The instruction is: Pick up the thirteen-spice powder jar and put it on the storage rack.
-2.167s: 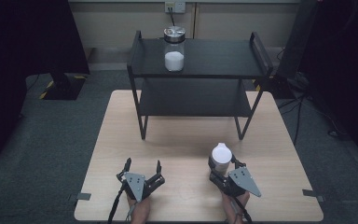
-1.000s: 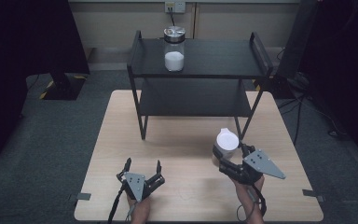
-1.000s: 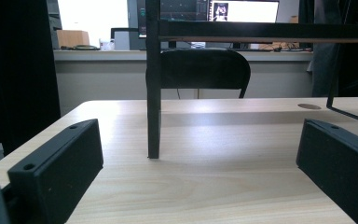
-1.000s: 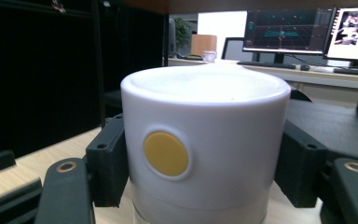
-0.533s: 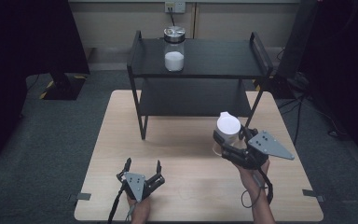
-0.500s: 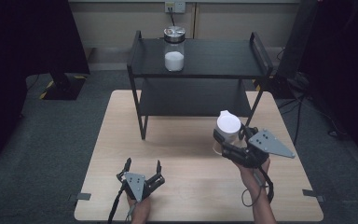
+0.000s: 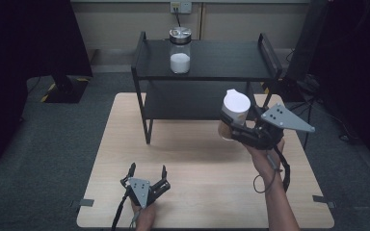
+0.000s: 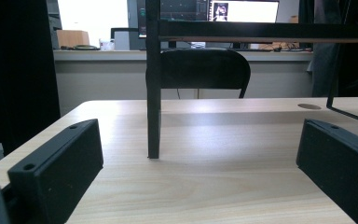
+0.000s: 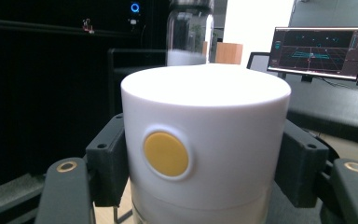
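My right gripper (image 7: 236,126) is shut on a jar with a white lid (image 7: 235,109) and holds it in the air in front of the black two-tier shelf (image 7: 207,62), near its right side. In the right gripper view the white lid (image 9: 205,140) with a yellow button (image 9: 166,153) sits between both jaws. A glass jar with a metal lid and white powder (image 7: 179,49) stands on the shelf's top tier; the same glass jar (image 9: 189,32) shows behind the lid. My left gripper (image 7: 146,174) rests open on the table's near edge, with nothing between its fingers (image 8: 56,168).
The wooden table (image 7: 183,159) carries the shelf at its far half. A shelf leg (image 8: 153,93) stands straight ahead of the left gripper. A dark stand (image 7: 62,82) is on the floor at the left, and cables and equipment at the right. A monitor (image 9: 324,46) glows beyond.
My right gripper has lifted the white-lidded jar off the table and carried it up and away toward the shelf. The left gripper has stayed in place.
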Demonstrator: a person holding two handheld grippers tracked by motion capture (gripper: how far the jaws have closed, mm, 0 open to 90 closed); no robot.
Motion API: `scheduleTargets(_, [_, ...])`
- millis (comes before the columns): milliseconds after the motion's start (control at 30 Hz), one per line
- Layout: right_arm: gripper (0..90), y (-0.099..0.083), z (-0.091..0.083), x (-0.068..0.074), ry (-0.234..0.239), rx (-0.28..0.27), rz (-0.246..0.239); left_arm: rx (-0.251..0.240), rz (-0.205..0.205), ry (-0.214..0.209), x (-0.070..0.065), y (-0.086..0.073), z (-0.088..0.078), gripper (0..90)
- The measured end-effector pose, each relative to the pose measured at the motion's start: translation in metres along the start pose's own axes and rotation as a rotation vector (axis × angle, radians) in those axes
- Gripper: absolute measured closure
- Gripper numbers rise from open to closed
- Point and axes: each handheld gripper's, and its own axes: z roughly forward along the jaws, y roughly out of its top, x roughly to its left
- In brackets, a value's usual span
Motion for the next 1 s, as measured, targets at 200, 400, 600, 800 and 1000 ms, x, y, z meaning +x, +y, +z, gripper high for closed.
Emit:
scheduleTargets(200, [30.0,0.025,0.012,-0.008,-0.002,-0.018,0.018,0.000,0.000,0.000,0.000,0.000,0.000,0.0])
scheduleTargets(400, [30.0,0.047,0.030,-0.012,-0.035,-0.010,0.032,0.000,0.000,0.000,0.000,0.000,0.000,0.0])
scheduleTargets(600, [30.0,0.063,0.050,-0.007,-0.096,-0.025,0.043,0.000,0.000,0.000,0.000,0.000,0.000,0.0])
scheduleTargets(800, [30.1,0.079,0.071,0.001,-0.175,-0.022,0.030,-0.001,-0.001,0.000,0.000,0.000,0.000,0.0])
scheduleTargets(1000, [30.1,0.083,0.091,0.006,-0.217,-0.040,0.027,0.000,0.001,0.000,0.000,0.000,0.000,0.0])
